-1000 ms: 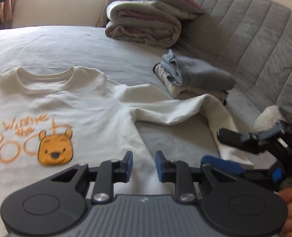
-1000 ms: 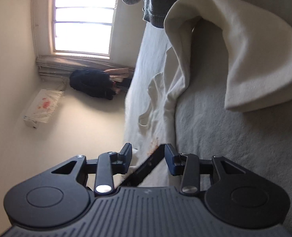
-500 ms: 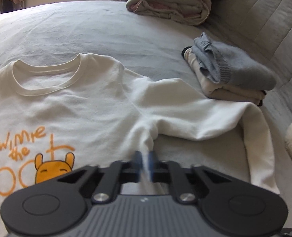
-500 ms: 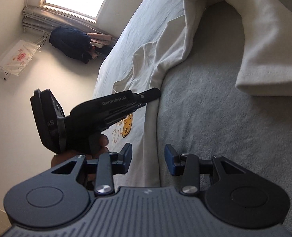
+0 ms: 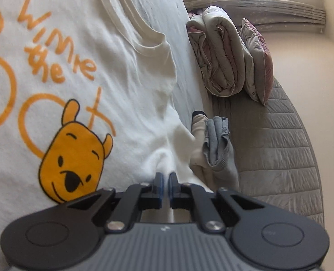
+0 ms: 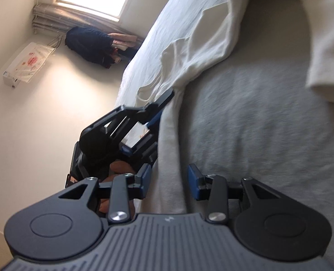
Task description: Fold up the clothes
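Note:
A white sweatshirt (image 5: 126, 90) with an orange bear print (image 5: 74, 162) lies flat on the grey bed (image 6: 257, 135). My left gripper (image 5: 164, 181) is rolled on its side and shut on a pinch of the white cloth where sleeve meets body. The right wrist view shows that left gripper (image 6: 167, 97) at the sweatshirt (image 6: 200, 52), with a hand (image 6: 119, 169) behind it. My right gripper (image 6: 169, 180) has its jaws closing; the sweatshirt's side edge runs between them, and the pads stand clear of it. The long sleeve (image 6: 325, 45) curves away at the upper right.
A stack of folded clothes (image 5: 216, 144) sits beside the sweatshirt, against the grey quilted headboard (image 5: 279, 146). Folded quilts and a pillow (image 5: 225, 56) lie further back under the window. Dark clothes (image 6: 88, 43) and a plastic bag (image 6: 27, 63) hang by the wall.
My left gripper went from open above the sweatshirt to shut on the cloth at the underarm, then rolled sideways and dropped. It came into the right wrist view; the right jaws narrowed slightly.

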